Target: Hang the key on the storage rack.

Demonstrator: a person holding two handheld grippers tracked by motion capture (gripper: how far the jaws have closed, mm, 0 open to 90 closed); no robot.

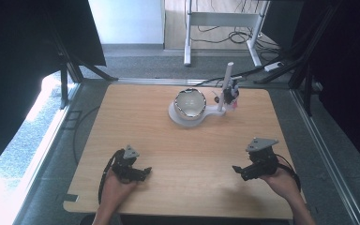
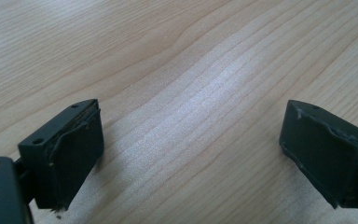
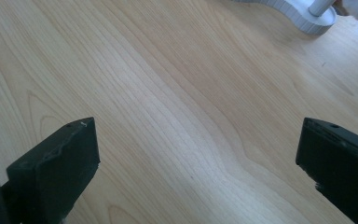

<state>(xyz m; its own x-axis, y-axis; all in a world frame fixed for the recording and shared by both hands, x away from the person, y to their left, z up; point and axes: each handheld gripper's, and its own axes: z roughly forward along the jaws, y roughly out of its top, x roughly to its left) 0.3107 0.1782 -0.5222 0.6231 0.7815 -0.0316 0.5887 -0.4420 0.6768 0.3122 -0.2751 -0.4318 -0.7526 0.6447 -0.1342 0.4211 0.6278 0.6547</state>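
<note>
While both hands are resting at the near edge of the tabletop (image 1: 178, 154), nothing is being held yet. Nearest on the person's left, the left claw (image 1: 146, 171) is lying low over bare wood, its jaws spread wide with only wood grain showing between them in the left gripper view (image 2: 191, 149). Across from it, the right claw (image 1: 236, 168) is sitting just above the board, jaws likewise standing wide apart, and the right gripper view (image 3: 196, 154) is showing empty wood between them. Both claws are pointing inward toward each other, well apart.

Farther off, beyond the middle of the tabletop, a bowl (image 1: 190, 103) is sitting on a white base (image 1: 177, 115) whose narrow end is carrying an upright white post (image 1: 225, 86) with a small dark fitting (image 1: 231, 93) beside it; the base's edge (image 3: 303, 18) is peeking into the right gripper view.

Judging from this, the work is only beginning: reaching, grasping and everything after is remaining to do
</note>
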